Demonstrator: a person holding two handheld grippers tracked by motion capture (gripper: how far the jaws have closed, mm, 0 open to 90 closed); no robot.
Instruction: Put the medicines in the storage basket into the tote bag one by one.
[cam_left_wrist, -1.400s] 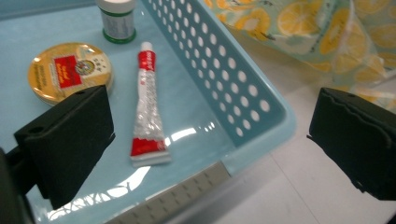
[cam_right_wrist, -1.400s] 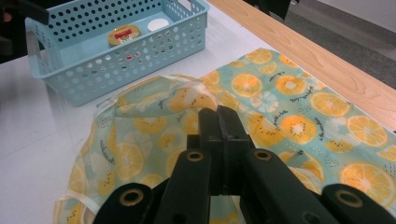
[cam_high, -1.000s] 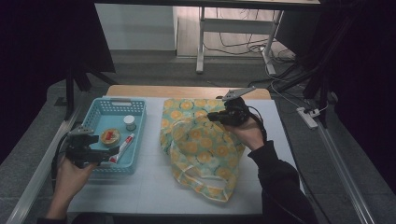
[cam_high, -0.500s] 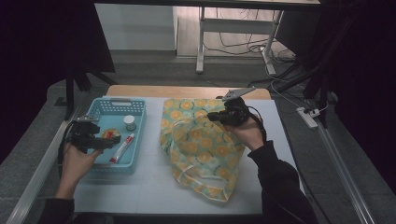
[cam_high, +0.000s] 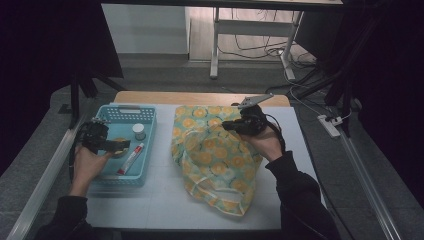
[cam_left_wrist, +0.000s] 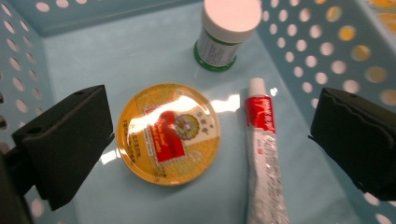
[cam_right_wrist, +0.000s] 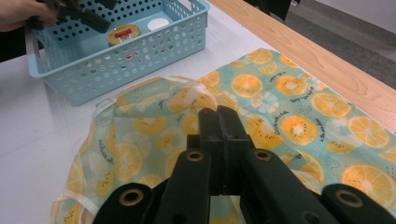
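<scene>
My left gripper hangs open inside the blue perforated basket. In the left gripper view its jaws stand wide on either side of a round yellow tin with a red label and a red-and-white tube, touching neither. A small white-capped bottle stands beyond them. My right gripper is shut on a raised fold of the orange-fruit print cloth bag; the jaws meet with the fabric tented up at them.
The basket sits at the table's left and the bag spreads over the middle. A wooden strip borders the table's far edge. Bare white tabletop lies along the near side.
My left gripper has moved away from the person and to the right, coming down over the tin in the basket. The right gripper and the bag have stayed put.
</scene>
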